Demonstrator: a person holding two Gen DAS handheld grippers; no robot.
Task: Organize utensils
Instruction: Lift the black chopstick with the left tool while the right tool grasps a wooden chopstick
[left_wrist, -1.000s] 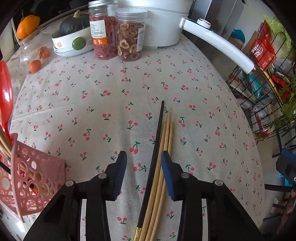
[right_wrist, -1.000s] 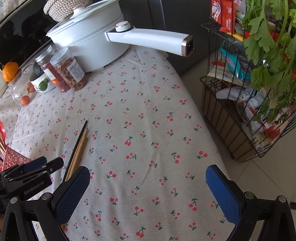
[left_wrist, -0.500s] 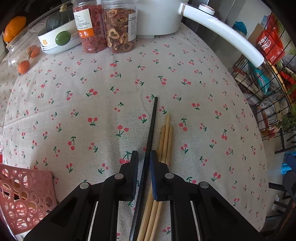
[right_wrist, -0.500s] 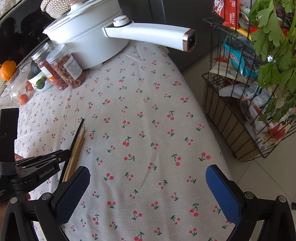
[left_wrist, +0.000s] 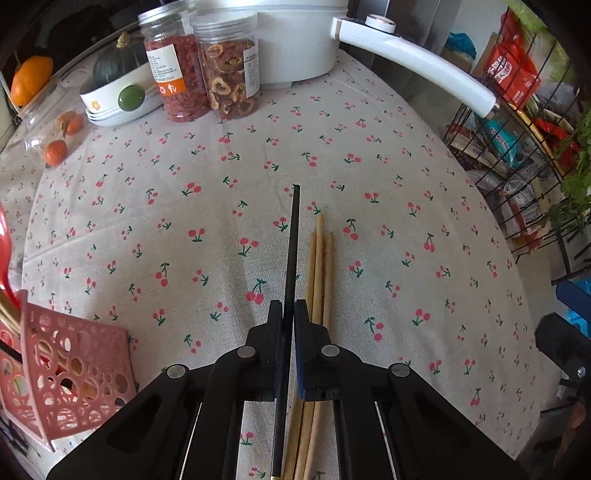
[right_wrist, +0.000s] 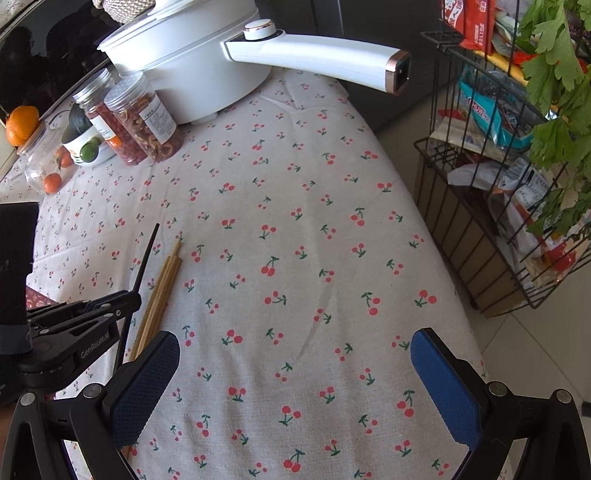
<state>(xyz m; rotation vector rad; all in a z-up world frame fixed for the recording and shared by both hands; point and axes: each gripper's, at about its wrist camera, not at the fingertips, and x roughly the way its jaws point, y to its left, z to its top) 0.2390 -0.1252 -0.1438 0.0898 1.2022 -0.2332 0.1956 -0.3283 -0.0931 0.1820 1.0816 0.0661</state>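
On the cherry cloth (left_wrist: 184, 221), left gripper (left_wrist: 288, 314) clamps the black chopstick (left_wrist: 293, 240); right gripper (right_wrist: 295, 373) gapes wide, empty

Cherry-print tablecloth (left_wrist: 184, 229): wooden chopsticks (left_wrist: 320, 266), jars (left_wrist: 229, 70), white pot (left_wrist: 295, 40).

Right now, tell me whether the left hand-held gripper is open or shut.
Shut. The left hand-held gripper has its pads pressed on the black chopstick; the three wooden chopsticks lie outside, on the tablecloth.

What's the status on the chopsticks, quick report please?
Left gripper shut on black chopstick. Right gripper open, empty, over the tablecloth. Three wooden chopsticks lie alongside. Pink basket near left; nothing in the way.
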